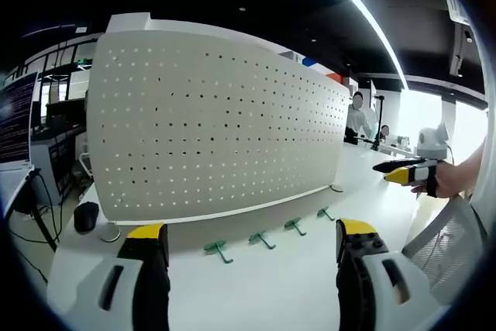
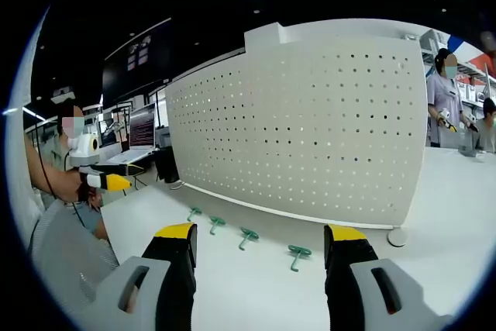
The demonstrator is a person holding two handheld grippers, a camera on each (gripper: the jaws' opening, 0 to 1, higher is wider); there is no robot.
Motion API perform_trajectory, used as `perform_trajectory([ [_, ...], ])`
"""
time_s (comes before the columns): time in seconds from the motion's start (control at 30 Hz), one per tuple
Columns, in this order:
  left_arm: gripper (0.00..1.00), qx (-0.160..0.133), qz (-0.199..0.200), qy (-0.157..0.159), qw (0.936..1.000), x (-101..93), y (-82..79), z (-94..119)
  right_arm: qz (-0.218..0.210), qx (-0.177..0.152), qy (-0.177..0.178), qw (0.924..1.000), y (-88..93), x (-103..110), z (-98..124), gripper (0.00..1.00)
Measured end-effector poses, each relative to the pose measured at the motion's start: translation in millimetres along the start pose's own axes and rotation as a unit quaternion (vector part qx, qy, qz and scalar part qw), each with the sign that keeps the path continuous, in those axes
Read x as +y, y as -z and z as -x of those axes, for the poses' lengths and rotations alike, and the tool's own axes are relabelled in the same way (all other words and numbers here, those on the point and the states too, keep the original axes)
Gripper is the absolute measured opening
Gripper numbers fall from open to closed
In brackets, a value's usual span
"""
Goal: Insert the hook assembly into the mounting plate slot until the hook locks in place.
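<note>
Hovering with both jaws apart and empty: left gripper [image 1: 252, 249], right gripper [image 2: 260, 253]. Four small green plastic hooks [image 2: 246, 236] lie on white bench [image 2: 434, 215] at 12 o'clock, near white perforated mounting plate [image 2: 310, 125]. Risk: small hook slips or tilts in grasp, misses hole.

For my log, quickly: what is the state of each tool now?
Left tool: open, holding nothing.
Right tool: open, holding nothing.
</note>
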State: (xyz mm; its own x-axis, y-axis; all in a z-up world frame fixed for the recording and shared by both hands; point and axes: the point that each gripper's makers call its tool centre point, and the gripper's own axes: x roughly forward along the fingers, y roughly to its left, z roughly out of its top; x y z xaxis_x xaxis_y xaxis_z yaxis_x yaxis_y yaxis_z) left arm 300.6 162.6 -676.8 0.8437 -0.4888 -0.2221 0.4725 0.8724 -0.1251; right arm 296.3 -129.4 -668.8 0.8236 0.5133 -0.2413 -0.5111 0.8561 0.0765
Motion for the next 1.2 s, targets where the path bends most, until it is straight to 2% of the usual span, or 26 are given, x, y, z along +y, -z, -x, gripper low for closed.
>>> perform_trajectory([
  [0.73, 0.92, -0.003, -0.004, 0.002, 1.0000, 0.2, -3.3, -0.5, 0.005, -0.002, -0.001, 1.0000, -2.5, 1.7, -0.4, 0.64],
  [1.2, 0.90, 0.016, -0.026, 0.011, 0.9995, 10.5, -1.5, -11.8, 0.007, -0.002, -0.006, 1.0000, -3.3, 2.7, -3.7, 0.64],
])
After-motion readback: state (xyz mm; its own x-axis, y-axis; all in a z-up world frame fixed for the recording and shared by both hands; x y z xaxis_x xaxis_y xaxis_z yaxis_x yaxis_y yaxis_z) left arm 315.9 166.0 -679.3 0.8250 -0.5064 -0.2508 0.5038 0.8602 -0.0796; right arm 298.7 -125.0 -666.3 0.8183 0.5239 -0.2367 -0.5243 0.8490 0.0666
